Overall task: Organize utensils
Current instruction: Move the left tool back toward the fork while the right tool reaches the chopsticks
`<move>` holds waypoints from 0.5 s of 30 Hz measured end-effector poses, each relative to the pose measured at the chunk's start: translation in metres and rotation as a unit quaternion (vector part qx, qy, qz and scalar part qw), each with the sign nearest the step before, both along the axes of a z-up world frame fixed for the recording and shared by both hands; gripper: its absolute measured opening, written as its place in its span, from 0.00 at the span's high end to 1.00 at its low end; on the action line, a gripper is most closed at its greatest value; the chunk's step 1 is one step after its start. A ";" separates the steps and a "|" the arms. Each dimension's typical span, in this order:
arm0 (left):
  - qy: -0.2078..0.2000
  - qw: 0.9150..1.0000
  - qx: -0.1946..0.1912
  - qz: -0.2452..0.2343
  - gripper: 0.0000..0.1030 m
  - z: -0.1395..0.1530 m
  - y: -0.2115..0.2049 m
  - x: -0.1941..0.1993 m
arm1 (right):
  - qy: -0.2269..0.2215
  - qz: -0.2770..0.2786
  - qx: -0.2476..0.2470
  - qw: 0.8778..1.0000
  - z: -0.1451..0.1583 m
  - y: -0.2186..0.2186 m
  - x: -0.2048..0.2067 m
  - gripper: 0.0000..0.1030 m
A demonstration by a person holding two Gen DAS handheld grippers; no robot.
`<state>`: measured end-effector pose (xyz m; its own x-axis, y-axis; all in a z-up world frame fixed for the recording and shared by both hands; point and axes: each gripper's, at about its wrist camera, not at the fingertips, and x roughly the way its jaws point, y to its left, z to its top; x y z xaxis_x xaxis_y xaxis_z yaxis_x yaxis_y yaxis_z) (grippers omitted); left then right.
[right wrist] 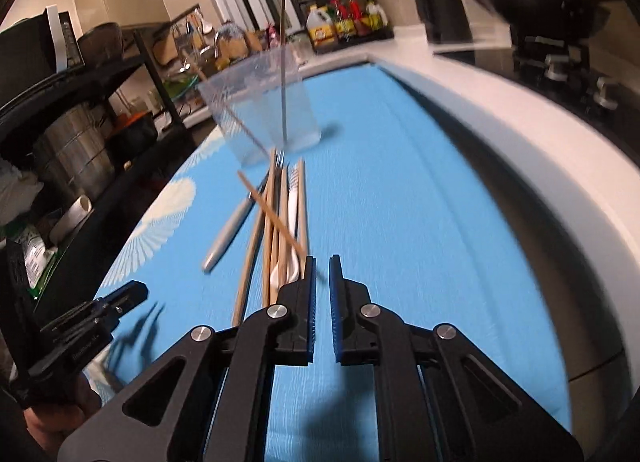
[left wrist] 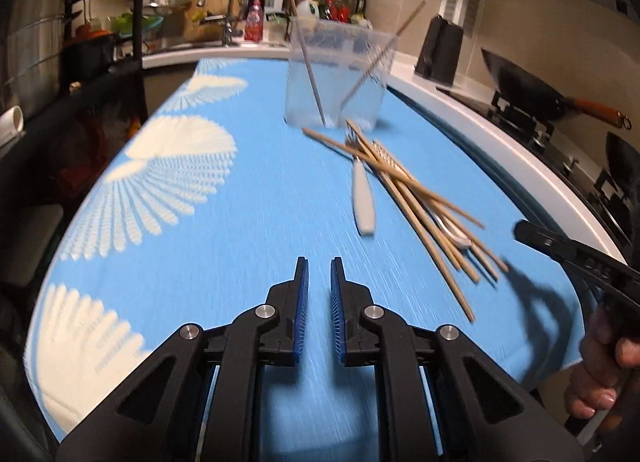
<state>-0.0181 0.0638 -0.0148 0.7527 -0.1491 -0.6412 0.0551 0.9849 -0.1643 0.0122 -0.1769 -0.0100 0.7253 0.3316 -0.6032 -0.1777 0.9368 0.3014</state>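
While both claws hover over the blue tabletop (left wrist: 240, 254), neither holds anything.

Left claw (left wrist: 319, 274) and right claw (right wrist: 322, 272): jaws slightly apart, narrow gap, empty. Wooden chopsticks (left wrist: 420, 202) lie crossed in a pile with a grey-handled fork (left wrist: 362, 198) and a white spoon (right wrist: 294, 262), just before the clear plastic container (left wrist: 340, 74). Two sticks stand tilted inside the container. Right claw's tips are just beside the pile's near end.
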 end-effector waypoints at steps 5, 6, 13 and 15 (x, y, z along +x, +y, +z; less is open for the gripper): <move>0.005 1.000 -0.002 -0.010 0.89 0.005 -0.003 0.007 | 0.027 0.025 -0.008 0.999 -0.016 0.010 0.005 0.91; 0.007 1.000 -0.004 -0.009 0.89 0.007 -0.002 0.010 | 0.028 0.028 -0.011 0.999 -0.017 0.012 0.005 0.90; 0.034 0.999 -0.011 -0.014 0.82 0.007 -0.013 0.045 | 0.028 0.043 -0.040 0.998 -0.021 0.024 0.001 0.86; 0.048 0.999 -0.014 -0.011 0.68 0.004 -0.016 0.058 | 0.027 0.042 -0.049 0.998 -0.020 0.027 0.000 0.85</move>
